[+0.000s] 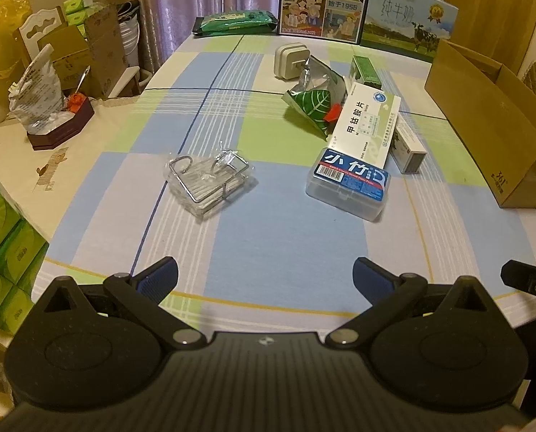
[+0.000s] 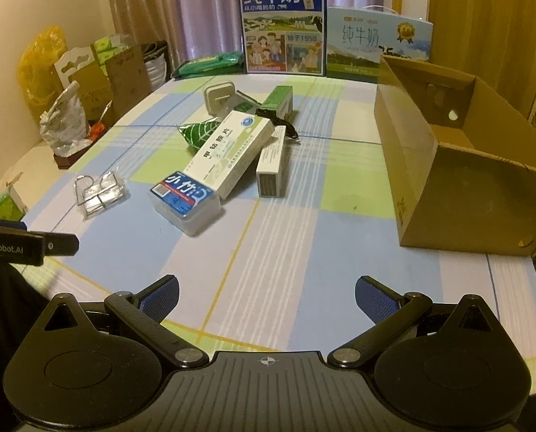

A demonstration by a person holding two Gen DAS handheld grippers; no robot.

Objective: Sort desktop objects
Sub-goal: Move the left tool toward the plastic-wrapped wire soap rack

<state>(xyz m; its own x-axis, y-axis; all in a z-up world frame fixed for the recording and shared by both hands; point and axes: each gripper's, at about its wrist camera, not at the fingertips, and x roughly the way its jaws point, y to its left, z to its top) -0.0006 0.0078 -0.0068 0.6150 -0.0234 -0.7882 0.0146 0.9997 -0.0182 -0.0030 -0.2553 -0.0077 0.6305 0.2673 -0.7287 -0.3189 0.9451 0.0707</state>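
Observation:
A checked tablecloth carries a loose cluster of objects. A clear bag of wire hooks (image 1: 208, 183) (image 2: 100, 190) lies left of centre. A clear floss box with a blue label (image 1: 349, 183) (image 2: 186, 199) sits under one end of a long white medicine box (image 1: 367, 124) (image 2: 232, 147). Beside them are a small white box (image 1: 408, 147) (image 2: 271, 165), a green leaf-print packet (image 1: 311, 104) (image 2: 196, 133), a green carton (image 1: 366, 70) (image 2: 278, 100) and a beige square holder (image 1: 291, 61) (image 2: 218, 98). My left gripper (image 1: 266, 275) and right gripper (image 2: 267, 293) hover open and empty near the table's front edge.
An open brown cardboard box (image 2: 458, 165) (image 1: 484, 115) lies at the right. Two milk cartons (image 2: 284, 25) and a green wipes pack (image 2: 210, 63) stand at the back. Clutter and green tissue packs (image 1: 5, 248) crowd the left side. The left gripper's body (image 2: 23, 244) shows at the left edge.

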